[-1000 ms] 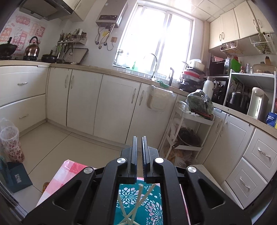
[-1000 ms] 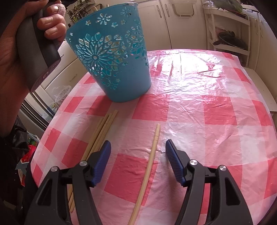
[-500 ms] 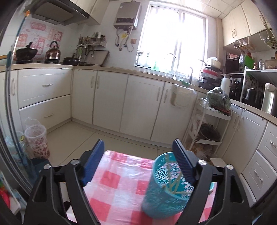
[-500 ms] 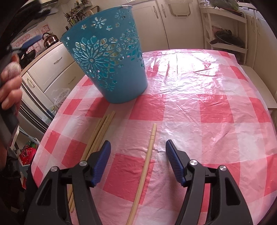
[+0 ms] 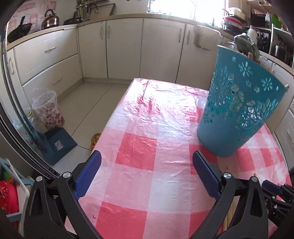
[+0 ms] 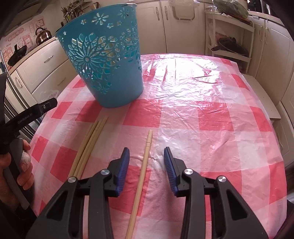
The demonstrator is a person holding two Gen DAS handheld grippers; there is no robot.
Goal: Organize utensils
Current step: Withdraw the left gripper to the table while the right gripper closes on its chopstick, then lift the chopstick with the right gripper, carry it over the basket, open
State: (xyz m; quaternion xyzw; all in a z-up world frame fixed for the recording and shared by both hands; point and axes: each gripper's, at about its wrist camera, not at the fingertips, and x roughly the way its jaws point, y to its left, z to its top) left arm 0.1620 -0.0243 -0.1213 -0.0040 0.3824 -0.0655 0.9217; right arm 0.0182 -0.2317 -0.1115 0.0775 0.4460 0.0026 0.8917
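One loose chopstick (image 6: 142, 176) is straddled by the open right gripper (image 6: 146, 156), pickup pending: closing, then transfer to the basket (image 6: 104, 55) is needed; left gripper (image 5: 146, 171) open, empty.

I see bright daylight from the blown-out window (image 5: 185, 7) glaring off the glossy cloth (image 6: 183, 86), soft shadows, sharp focus, and heavy fisheye bending with dark corners.
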